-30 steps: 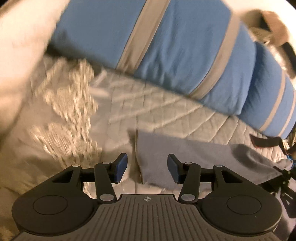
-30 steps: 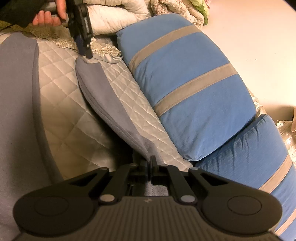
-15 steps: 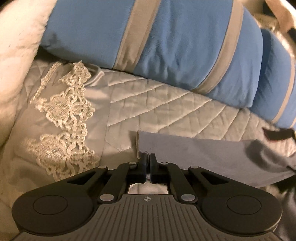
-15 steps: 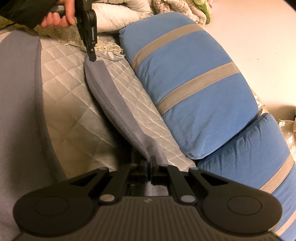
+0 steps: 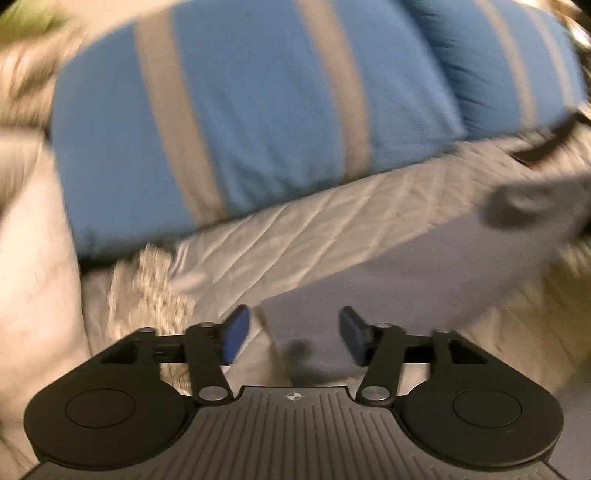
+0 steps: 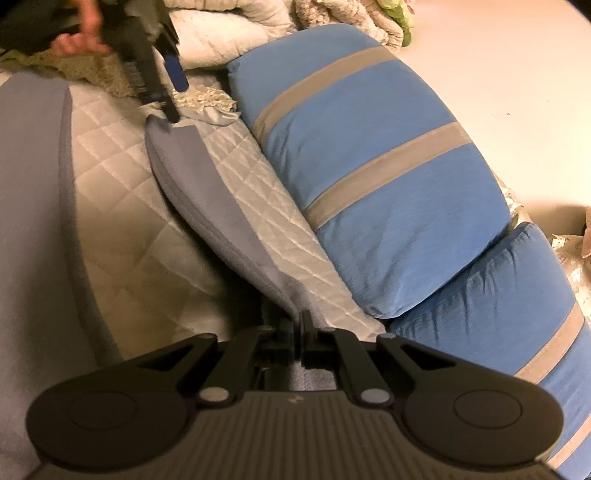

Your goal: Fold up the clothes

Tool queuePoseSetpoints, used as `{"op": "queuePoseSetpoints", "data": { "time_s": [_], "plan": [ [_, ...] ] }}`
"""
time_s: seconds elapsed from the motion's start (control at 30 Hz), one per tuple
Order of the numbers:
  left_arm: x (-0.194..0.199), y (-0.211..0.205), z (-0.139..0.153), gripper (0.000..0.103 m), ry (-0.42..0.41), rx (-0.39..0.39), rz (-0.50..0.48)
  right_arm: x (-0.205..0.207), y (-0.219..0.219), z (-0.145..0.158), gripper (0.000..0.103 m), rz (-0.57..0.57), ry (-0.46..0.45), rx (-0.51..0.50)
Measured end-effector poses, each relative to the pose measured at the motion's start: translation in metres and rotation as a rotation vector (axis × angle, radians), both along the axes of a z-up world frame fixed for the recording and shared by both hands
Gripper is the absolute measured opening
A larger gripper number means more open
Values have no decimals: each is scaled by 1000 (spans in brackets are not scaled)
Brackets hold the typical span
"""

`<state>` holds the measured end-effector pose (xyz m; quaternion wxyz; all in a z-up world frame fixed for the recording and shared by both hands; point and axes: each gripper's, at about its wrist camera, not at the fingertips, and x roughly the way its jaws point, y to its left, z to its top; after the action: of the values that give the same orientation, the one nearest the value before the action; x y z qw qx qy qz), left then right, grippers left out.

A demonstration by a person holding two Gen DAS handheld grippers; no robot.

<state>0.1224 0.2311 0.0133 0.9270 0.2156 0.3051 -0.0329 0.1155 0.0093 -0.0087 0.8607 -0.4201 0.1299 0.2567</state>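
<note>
A grey garment sleeve [image 6: 207, 195] lies stretched across the quilted bedspread [image 6: 122, 192]. My right gripper [image 6: 299, 325] is shut on its near end. The sleeve's far end [image 5: 314, 317] lies flat between the open blue pads of my left gripper [image 5: 291, 334], which hovers just above it. The left gripper also shows in the right wrist view [image 6: 173, 96], open, at the sleeve's far tip. The garment's grey body [image 6: 33, 206] spreads at the left. The left wrist view is motion-blurred.
Two blue pillows with grey stripes [image 6: 369, 166] lie along the right of the sleeve. Cream lace trim [image 6: 207, 99] and bunched white bedding [image 6: 229, 33] sit beyond the left gripper. A dark strap [image 5: 546, 144] lies at the far right.
My left gripper was shut on the sleeve's far end half a second ago; now it has opened and let it go, and the camera is swinging. The right gripper holds still.
</note>
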Motion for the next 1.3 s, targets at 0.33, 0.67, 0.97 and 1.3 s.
{"op": "queuePoseSetpoints", "data": {
  "time_s": [0.33, 0.67, 0.97, 1.3],
  "plan": [
    [-22, -106, -54, 62, -76, 413, -259, 4, -1, 9, 5, -15, 5, 33],
    [4, -111, -77, 42, -92, 727, -87, -1, -5, 13, 5, -5, 9, 44],
    [-2, -84, -83, 20, -18, 793, -104, -10, -4, 8, 5, 21, 21, 31],
    [-24, -56, -63, 5, -58, 923, -163, -30, 8, -2, 5, 93, 33, -34]
  ]
}}
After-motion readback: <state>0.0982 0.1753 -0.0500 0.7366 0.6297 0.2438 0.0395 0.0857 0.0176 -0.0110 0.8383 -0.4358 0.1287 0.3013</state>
